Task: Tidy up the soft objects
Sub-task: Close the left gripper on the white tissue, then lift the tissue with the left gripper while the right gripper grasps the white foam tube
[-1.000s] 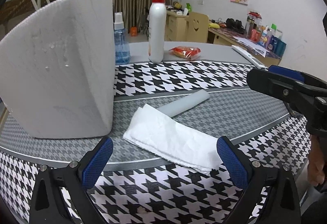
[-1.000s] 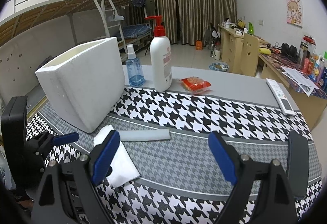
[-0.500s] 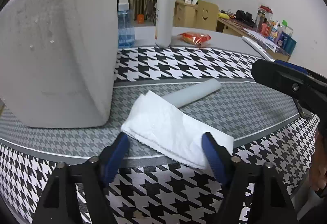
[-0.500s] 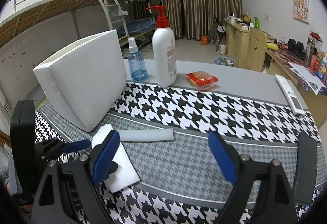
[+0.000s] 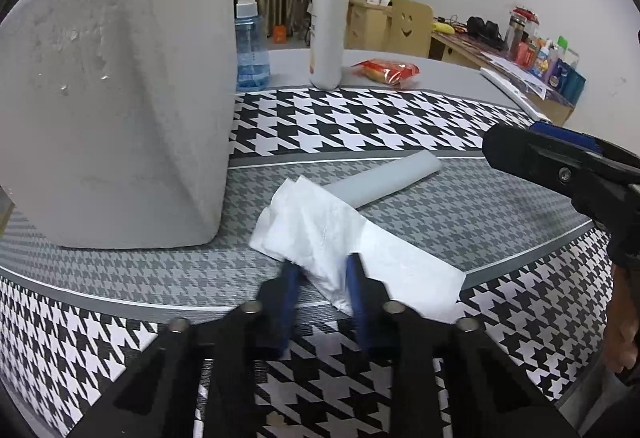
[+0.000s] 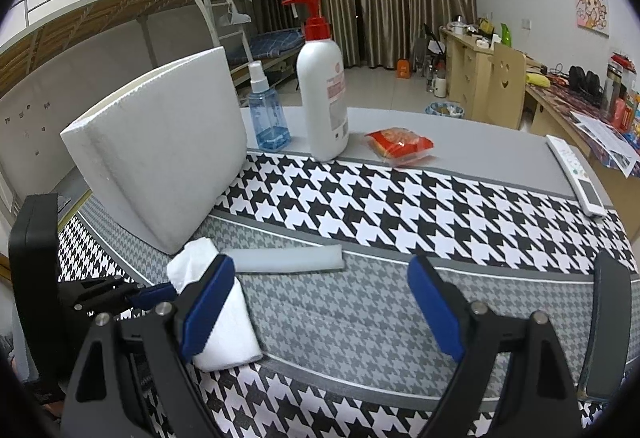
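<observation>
A white folded tissue [image 5: 320,222] lies on the houndstooth cloth near the table's front edge, with one end resting over a pale grey foam strip [image 5: 396,178]. My left gripper [image 5: 320,264] has its jaws closing on the tissue's near edge, and the blue pads pinch the paper into a bunch. In the right wrist view the tissue [image 6: 228,334] sits behind my right gripper's left finger, and the foam strip [image 6: 284,262] lies just beyond. My right gripper [image 6: 320,270] hangs open above the cloth with nothing between its fingers.
A large white foam box [image 6: 160,158] stands just left of the tissue. Behind it are a blue spray bottle [image 6: 268,118], a white pump bottle [image 6: 324,94], a red snack packet [image 6: 400,146] and a remote [image 6: 576,174] at the far right edge.
My left gripper's jaws came together from wide open onto the tissue, crumpling its near edge. The right gripper stayed open and nearly still.
</observation>
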Motion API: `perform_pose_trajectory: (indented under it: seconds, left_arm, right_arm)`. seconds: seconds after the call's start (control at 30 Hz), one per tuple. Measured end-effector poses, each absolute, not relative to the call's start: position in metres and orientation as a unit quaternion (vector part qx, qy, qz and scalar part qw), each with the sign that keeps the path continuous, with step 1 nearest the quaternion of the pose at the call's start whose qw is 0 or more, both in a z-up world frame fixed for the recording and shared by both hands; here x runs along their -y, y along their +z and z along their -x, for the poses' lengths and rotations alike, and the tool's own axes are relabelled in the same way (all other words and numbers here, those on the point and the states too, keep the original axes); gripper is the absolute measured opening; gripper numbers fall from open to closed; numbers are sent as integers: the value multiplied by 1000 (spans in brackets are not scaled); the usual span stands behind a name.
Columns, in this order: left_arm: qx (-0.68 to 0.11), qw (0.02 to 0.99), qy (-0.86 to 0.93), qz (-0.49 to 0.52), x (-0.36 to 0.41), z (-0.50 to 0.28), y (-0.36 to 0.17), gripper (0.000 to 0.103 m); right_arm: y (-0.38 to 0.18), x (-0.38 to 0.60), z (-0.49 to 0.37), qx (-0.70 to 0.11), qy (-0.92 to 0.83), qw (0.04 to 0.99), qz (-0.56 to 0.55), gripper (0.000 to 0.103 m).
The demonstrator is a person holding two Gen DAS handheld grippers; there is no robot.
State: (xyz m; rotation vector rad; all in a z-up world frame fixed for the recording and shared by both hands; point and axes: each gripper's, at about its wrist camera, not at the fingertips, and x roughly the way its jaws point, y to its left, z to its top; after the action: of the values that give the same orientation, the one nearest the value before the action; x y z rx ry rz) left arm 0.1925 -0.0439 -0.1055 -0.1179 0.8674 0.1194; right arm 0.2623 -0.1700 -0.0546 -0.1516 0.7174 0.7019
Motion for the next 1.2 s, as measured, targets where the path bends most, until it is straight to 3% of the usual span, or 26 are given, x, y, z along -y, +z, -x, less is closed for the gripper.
perform_pose_trajectory:
  seconds: [0.07, 0.17, 1.2]
  left_arm:
    - [-419, 905, 47, 61, 43, -192, -106, 9]
    - [-415, 906, 38, 72, 39, -190, -105, 7]
    - [-380, 919, 24, 97, -11, -146, -82, 6]
  right_arm:
    - [-56, 168, -263, -347, 335, 873, 74, 91]
    - [-60, 165, -264, -353, 337, 869, 74, 91]
    - [-84, 98, -273, -400, 340, 836, 159, 91]
